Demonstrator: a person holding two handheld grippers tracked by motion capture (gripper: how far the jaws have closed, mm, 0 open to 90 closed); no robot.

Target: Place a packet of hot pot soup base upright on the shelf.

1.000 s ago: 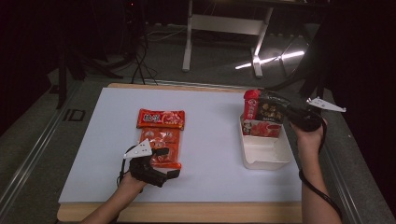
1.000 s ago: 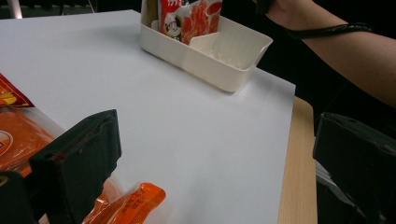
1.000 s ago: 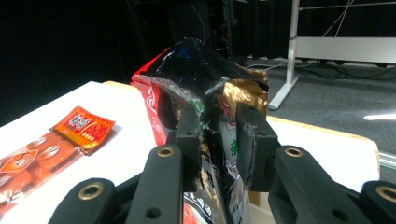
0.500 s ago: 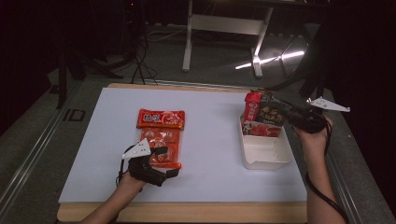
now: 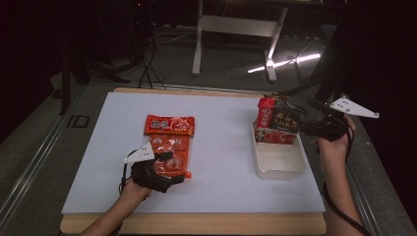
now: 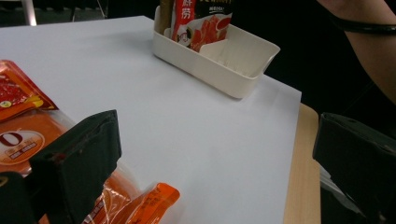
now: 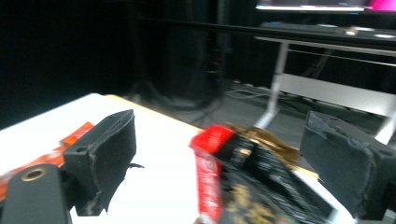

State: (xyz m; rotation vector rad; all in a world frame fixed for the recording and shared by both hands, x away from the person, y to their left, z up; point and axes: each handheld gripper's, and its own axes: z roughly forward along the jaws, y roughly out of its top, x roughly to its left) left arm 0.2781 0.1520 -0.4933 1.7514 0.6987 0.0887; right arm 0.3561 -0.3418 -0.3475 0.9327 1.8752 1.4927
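Note:
A red and black packet [image 5: 279,123] leans upright in the far end of a white box [image 5: 278,162] at the table's right. My right gripper [image 5: 304,122] hovers just to its right, jaws pointing left. Those jaws have just been opening; in the right gripper view the right gripper [image 7: 222,140] stands open, with the blurred packet [image 7: 243,182] low in the gap and clear of both pads. My left gripper [image 5: 174,169] rests open at the near left over orange packets [image 5: 169,147]. One orange packet [image 6: 18,144] lies under the left gripper's [image 6: 219,140] left jaw, with nothing between the pads.
A red packet [image 5: 169,125] lies flat just beyond the orange ones. The near half of the white box [image 6: 219,70] holds nothing. White paper [image 5: 221,147] covers the wooden table. Beyond the table stand a desk frame [image 5: 236,29] and floor cables.
The right gripper has let go of the packet in the box, opened its jaws and drawn up and back to the right. The packet stays leaning in the box. The left gripper has not moved.

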